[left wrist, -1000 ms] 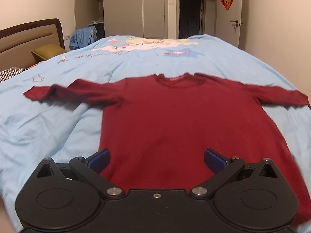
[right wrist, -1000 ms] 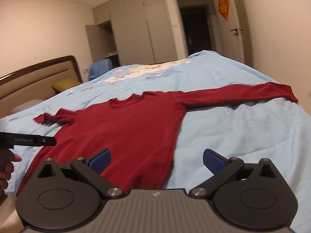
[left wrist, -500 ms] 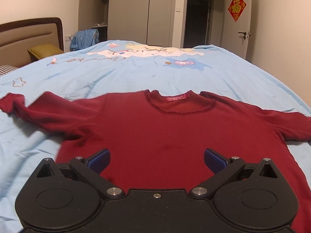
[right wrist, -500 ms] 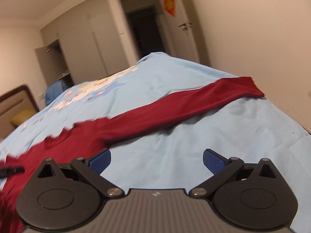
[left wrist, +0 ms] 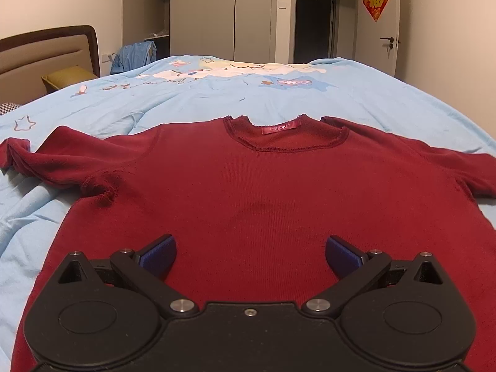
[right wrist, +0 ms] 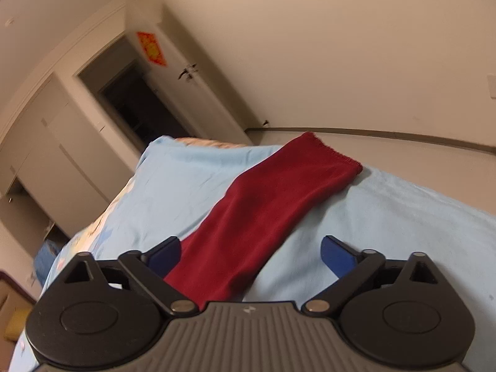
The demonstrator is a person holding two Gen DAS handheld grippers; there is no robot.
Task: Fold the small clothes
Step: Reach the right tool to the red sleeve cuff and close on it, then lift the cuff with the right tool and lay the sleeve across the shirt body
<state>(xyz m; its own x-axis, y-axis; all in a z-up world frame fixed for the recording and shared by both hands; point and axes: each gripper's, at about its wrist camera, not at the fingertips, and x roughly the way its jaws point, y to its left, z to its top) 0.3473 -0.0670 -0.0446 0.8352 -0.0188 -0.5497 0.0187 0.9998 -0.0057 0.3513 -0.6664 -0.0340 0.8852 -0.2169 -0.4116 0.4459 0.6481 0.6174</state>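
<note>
At the far left of the left wrist view, the dark red knitted long-sleeved sweater [left wrist: 263, 192] sends one sleeve [left wrist: 40, 158] out across the pale blue printed bed cover [left wrist: 248, 93], its end rumpled and a pucker showing at the armpit. The body lies flat and face up on the bed, neckline [left wrist: 285, 136] away from the camera with a small pink label inside the collar. The left gripper [left wrist: 249, 255] hovers over the lower body of the sweater, its blue-padded fingers spread wide and holding nothing. Further right, the other sleeve runs out of that view; the right wrist view picks it up as a straight band ending in a ribbed cuff [right wrist: 334, 158] near the edge of the bed. The right gripper [right wrist: 249, 255] hangs above that sleeve, tilted, jaws wide apart and empty, the sleeve passing under its left finger. The knit looks soft, light and limp, so it will likely drape and sag from any pinch point and drag the loose cover with it. A sensible hold would be the cuff or sleeve end for the right gripper, and the shoulder seam or hem corner for the left.
</note>
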